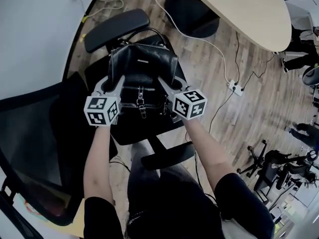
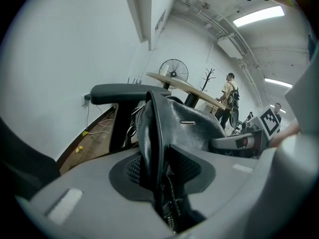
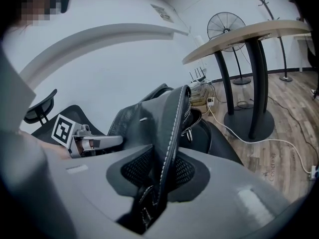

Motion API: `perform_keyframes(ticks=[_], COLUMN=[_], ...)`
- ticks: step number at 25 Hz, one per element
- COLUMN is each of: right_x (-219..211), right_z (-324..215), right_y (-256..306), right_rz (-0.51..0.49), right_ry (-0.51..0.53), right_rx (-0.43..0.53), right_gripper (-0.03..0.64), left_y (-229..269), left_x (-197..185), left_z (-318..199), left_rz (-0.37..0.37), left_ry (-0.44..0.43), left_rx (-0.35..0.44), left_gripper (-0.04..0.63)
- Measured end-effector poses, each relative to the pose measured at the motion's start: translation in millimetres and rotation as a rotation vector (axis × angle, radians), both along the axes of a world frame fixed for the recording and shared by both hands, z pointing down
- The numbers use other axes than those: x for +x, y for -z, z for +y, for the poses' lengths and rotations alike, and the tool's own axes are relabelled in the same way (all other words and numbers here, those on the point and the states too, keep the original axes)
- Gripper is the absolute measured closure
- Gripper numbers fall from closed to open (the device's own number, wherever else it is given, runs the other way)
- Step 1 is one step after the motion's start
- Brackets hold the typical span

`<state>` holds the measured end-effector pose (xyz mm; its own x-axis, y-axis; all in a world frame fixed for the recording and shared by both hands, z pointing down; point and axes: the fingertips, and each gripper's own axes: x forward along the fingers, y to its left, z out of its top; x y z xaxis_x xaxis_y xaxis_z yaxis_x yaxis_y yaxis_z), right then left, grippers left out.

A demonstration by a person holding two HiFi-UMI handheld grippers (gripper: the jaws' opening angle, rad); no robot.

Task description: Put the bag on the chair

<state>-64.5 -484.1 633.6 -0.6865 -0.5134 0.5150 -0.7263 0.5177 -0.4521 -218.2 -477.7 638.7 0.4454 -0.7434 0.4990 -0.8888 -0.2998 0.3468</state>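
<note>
Black leather bag (image 1: 142, 66) sitting upright on the seat of the office chair (image 1: 144, 133), between the two armrests, handles standing up at the far side; looks fully borne by the seat, so placing judged as good as done. Held by both ends, probably to keep a floppy bag level and square while set down: left gripper (image 1: 113, 82) at the bag's left side edge, right gripper (image 1: 170, 86) at its right side edge. Jaws of each a little apart with the bag's edge between the pads; pads seem slack against the leather, not squeezing, which fits letting go once the seat carries the weight. Head view alone gives the layout: bag centred on the seat, mesh backrest to the left, a cable and power strip (image 1: 234, 87) on the wood floor, round table (image 1: 244, 9) beyond. No pad contact readable there. Left gripper view alone gives the leather edge and zipper running down between its pads, the far armrest (image 2: 124, 91) behind the bag, and a standing person (image 2: 229, 96) in the distance. Right gripper view alone gives the stitched seam between its pads, plus the table legs and a fan (image 3: 227, 26).
</note>
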Motion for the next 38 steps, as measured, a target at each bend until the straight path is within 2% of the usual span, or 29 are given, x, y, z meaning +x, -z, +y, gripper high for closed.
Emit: perform_keyframes(ticks=[4,11,14,19,24,29,34,38], right_x=[-3.3,-0.9,-0.3,4.6,16.8,31.6,41.4,43.7], right_z=[1.2,-1.6,-1.6,-2.3,-2.4,4.5,19.5,32.7], right_y=[-10.5,-13.3,-12.6,-5.7,10.0,29.5,54.4,80.4], right_rz=[-0.009,0.037,0.056,0.089,0.108,0.120,0.108,0.083], right_ry=[-0.002,-0.014,-0.008,-0.008,-0.036,-0.060,-0.072,-0.074], right_rx=[-0.027,-0.044,-0.042,-0.032,-0.001,0.017,0.024,0.044], right_gripper=[0.522,0.505,0.490,0.410,0.385,0.380,0.429,0.495], left_y=[-17.0,-21.5,-24.1,-25.3,-12.7,8.5,40.5,71.6], left_x=[-8.4,-9.0,-12.5,-21.1,-27.9,-33.8,-27.7,-23.5], left_z=[-0.4,-3.5,-3.2,0.6,5.7,15.1,28.4,44.5], left_rz=[0.035,0.036,0.039,-0.051,-0.107,-0.116,-0.124,-0.111], left_ry=[0.028,0.035,0.049,0.054,0.083,0.121,0.132,0.154], left_rx=[-0.026,-0.035,-0.045,-0.079,-0.057,-0.043,-0.001,0.041], left_gripper=[0.465,0.435,0.380,0.335,0.273,0.276,0.322,0.421])
